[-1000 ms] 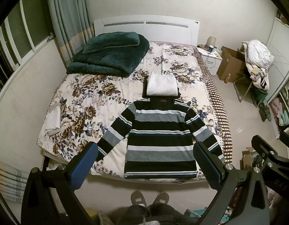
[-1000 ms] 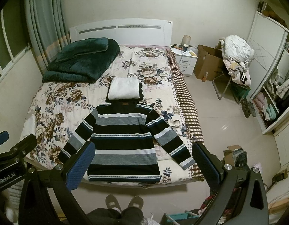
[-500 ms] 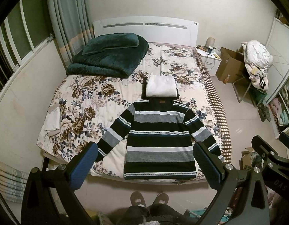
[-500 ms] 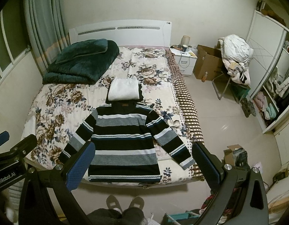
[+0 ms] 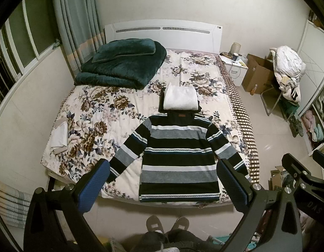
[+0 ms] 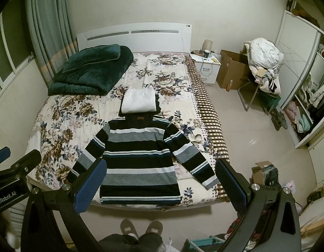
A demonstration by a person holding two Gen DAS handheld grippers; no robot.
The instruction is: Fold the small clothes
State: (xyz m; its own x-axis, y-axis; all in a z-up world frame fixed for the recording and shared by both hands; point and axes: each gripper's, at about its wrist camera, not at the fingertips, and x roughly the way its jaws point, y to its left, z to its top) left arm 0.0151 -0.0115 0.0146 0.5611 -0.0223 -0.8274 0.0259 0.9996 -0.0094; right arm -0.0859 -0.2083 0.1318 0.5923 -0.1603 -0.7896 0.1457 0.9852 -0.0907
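Two tongs, left tongs (image 5: pixel 163 185) and right tongs (image 6: pixel 159 185), gape wide, empty, above the striped sweater (image 5: pixel 178 159) spread flat at the bed's (image 5: pixel 94 113) foot; "GenRobot.AI" marks the left.

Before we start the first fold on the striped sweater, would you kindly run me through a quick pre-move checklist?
1. Striped sweater lies flat, sleeves spread: ok.
2. Left hand-held gripper open, empty: ok.
3. Right hand-held gripper open, empty: ok.
4. Folded white garment apart from the collar: not ok, they touch or overlap.
5. Hem fully on the bed: ok, right at the edge.
6. Sweater free of wrinkles: cannot tell.
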